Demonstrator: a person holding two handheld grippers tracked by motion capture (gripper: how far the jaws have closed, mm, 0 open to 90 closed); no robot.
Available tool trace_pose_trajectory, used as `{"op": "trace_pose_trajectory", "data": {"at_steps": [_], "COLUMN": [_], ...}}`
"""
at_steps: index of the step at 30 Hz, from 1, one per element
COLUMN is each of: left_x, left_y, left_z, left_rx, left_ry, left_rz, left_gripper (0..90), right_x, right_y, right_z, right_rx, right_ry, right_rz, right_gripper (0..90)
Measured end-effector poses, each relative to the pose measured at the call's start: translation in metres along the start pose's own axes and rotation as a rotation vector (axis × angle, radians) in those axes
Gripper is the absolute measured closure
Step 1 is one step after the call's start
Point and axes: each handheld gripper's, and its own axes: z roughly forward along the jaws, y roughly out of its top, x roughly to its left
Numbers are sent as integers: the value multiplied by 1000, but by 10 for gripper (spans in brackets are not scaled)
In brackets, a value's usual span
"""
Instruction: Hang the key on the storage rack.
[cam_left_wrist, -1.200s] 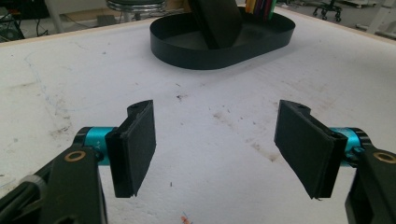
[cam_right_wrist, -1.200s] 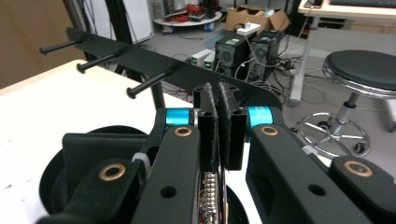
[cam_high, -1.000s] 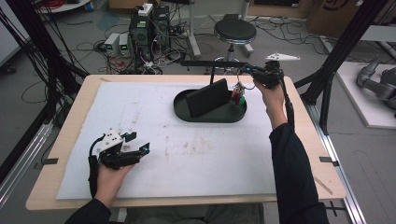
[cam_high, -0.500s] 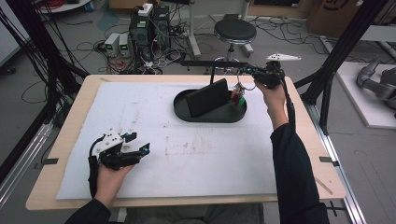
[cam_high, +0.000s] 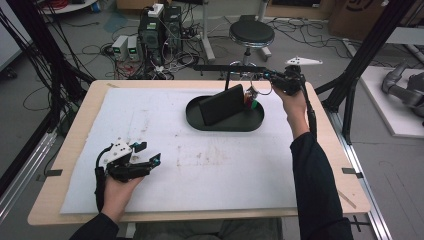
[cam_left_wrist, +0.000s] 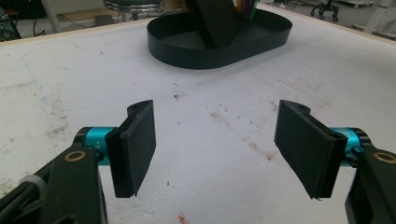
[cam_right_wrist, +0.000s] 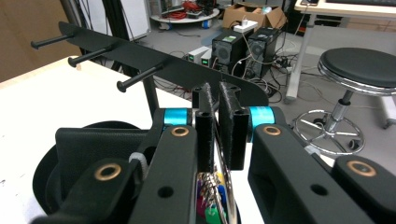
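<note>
My right gripper (cam_right_wrist: 217, 100) is shut on the thin metal ring (cam_right_wrist: 229, 179) of a key bunch, from which keys and coloured tags (cam_right_wrist: 211, 210) hang below the jaws. It hovers just in front of a black rack bar (cam_right_wrist: 154, 60) with three pegs. In the high view the right gripper (cam_high: 270, 78) is above the far right end of an oval black tray (cam_high: 225, 125), and the key bunch (cam_high: 251, 97) dangles over it. My left gripper (cam_high: 151, 151) rests on the white mat at the near left, open and empty (cam_left_wrist: 224, 144).
A black slanted panel (cam_high: 221, 105) stands in the tray. The rack bar (cam_high: 220, 67) runs along the table's far edge on a post. A stool (cam_high: 251, 34) and electronics boxes (cam_high: 159, 26) stand on the floor beyond. The white mat (cam_high: 200, 170) covers the tabletop.
</note>
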Motion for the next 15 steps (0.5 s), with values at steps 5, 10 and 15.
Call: {"op": "trace_pose_trajectory", "data": {"at_steps": [5, 10, 15], "left_x": [0, 0, 1], "left_y": [0, 1, 1], "left_z": [0, 1, 3], "left_rx": [0, 3, 0], "left_ry": [-1, -5, -6], "left_rz": [2, 6, 4], "left_gripper": [294, 294, 294], "right_x": [-1, 0, 9], "right_y": [0, 2, 8], "right_z": [-3, -8, -20], "right_rx": [15, 5, 8], "right_ry": [-29, -34, -46], "right_rz": [-10, -18, -45], "right_gripper": [830, 769, 594]}}
